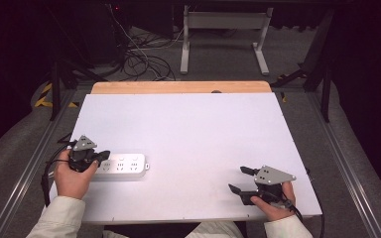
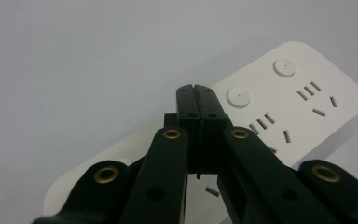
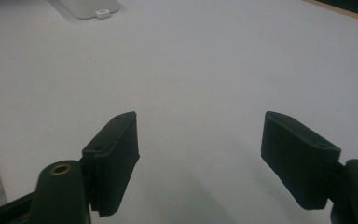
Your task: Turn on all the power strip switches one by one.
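Now left gripper closed over power strip (contact unclear); right gripper open.

Left gripper fingers pressed together — tips over white power strip.

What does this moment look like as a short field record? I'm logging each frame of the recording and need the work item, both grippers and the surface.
work item: white power strip, lying flat near the table's left edge
left gripper: jaws shut together with nothing between them, tips over the strip's top face by a round button; contact cannot be told
right gripper: jaws wide open, nothing between them, near the table's right front corner, apart from the strip
surface: white table top, wooden strip along its far edge
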Demonstrator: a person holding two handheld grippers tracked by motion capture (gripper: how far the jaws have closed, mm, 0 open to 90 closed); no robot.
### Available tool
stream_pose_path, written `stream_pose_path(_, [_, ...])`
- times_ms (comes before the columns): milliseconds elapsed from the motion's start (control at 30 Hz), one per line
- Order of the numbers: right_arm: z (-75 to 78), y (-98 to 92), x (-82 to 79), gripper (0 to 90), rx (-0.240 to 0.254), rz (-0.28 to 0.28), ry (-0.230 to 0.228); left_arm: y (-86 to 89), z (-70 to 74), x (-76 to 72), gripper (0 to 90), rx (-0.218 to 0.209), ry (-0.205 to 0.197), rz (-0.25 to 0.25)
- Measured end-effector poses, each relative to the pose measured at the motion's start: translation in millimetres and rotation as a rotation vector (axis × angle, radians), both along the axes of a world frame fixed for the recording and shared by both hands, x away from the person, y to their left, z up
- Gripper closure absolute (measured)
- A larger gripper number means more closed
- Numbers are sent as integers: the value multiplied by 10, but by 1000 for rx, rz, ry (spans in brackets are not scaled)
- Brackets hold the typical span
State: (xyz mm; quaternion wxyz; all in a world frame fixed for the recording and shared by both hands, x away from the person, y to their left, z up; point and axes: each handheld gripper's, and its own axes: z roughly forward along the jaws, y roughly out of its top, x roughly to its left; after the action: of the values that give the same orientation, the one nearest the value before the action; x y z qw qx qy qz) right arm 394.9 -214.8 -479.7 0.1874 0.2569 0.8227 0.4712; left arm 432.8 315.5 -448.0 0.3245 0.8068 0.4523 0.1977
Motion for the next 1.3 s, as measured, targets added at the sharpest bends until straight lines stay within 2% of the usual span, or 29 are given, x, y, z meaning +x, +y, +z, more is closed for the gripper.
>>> stream_pose_path(267, [-3,1,3,278,1,1,1,-13,-53,26,900,13,19,10])
stream_pose_path(400, [-4,1,3,278,2,1,2,-3,-62,35,900,33,9,14])
stream_pose_path(433, [-4,1,3,278,1,1,2,-4,-68,38,900,23,16,8])
stream_pose_path(933, [-3,0,1,278,0,2,1,7,-80,57,900,5,23,11])
stream_pose_path(1300, [0,0,-5,278,1,2,-1,1,-93,62,900,9,29,17])
